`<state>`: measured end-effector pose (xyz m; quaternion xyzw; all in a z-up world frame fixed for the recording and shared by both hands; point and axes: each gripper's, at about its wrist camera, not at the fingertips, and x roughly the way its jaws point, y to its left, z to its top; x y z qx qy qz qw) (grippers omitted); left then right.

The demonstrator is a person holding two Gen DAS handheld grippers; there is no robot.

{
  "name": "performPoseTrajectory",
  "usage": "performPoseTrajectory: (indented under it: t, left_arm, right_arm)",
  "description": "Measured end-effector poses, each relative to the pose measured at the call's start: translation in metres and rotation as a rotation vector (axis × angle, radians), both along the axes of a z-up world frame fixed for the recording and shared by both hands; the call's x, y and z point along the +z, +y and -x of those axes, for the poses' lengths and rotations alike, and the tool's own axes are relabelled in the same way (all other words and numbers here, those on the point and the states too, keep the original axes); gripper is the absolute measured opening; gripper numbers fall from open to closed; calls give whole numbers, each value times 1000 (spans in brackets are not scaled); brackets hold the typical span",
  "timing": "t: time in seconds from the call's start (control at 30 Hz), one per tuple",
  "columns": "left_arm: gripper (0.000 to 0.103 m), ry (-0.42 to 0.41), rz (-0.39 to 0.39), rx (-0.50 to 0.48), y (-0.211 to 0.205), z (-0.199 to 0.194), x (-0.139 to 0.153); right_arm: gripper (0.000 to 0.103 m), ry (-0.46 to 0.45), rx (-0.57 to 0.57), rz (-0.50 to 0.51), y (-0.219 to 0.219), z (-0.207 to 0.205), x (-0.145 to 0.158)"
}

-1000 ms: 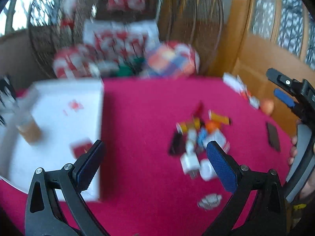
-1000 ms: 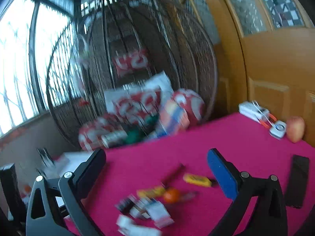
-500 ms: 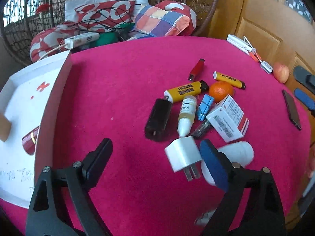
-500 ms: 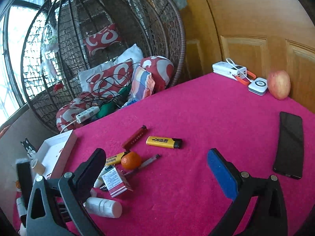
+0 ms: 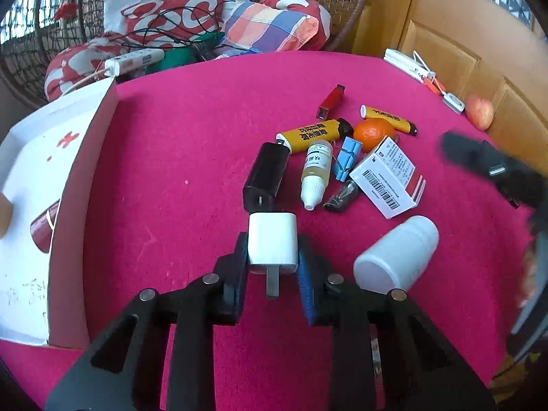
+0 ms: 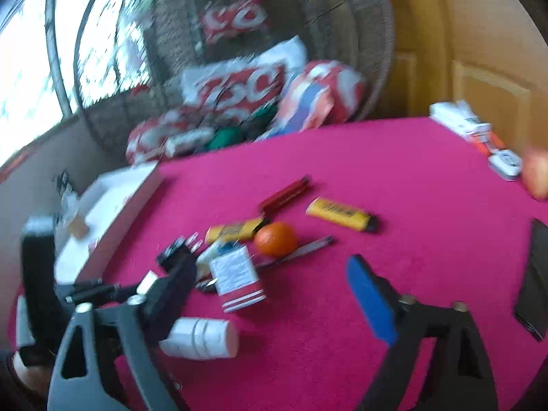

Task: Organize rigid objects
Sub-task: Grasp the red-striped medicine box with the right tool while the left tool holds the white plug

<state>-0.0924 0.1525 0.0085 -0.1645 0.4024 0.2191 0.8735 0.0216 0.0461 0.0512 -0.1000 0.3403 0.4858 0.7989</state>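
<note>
My left gripper point(image 5: 272, 260) is shut on a white plug charger point(image 5: 272, 241), prongs pointing back at me, on the pink table. Just beyond lie a black charger point(image 5: 267, 173), a dropper bottle point(image 5: 316, 167), two yellow lighters point(image 5: 313, 133), a red USB stick point(image 5: 331, 101), an orange point(image 5: 373, 133), a white medicine carton point(image 5: 388, 178) and a white pill bottle point(image 5: 397, 257). The open white box point(image 5: 68, 205) stands at the left with a red tube inside. My right gripper point(image 6: 277, 291) is open and empty above the pile; the view is blurred.
An apple point(image 5: 479, 113), white devices point(image 5: 404, 61) and a black phone point(image 6: 534, 281) lie at the table's right side. Cushions and a wicker chair point(image 5: 222, 24) stand behind the table. A wooden door is at the right.
My left gripper has closed on the white plug charger, which was loose between its open fingers before. My right gripper has swung down and left towards the pile.
</note>
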Motion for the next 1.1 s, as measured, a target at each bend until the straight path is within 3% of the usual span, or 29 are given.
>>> performPoseTrajectory:
  t: [0.13,0.2,0.4,0.73,0.87,1.1]
  left_arm:
    - [25,-6,12,13,3,3,1]
    - [25,-14,19,15,4,5,2]
    - [25,-41,0,3,-2,10,10]
    - [25,-146,-67,12,-14,30,50]
    - [25,-182,-123,16,-21,40,68]
    - [25,-228,-139,42,-17,57,85]
  right_arm:
    - [59,-12,68,59,23,5,-13]
    - [38,-14,92,94,31,7,-19]
    - [33,-10,72,116,26,8,-23]
    - [31,-45,55,-71,-3,23,29]
    - [31,-52,89,-107,-2,37,42]
    - [31,-78,137,-149,6,56,58]
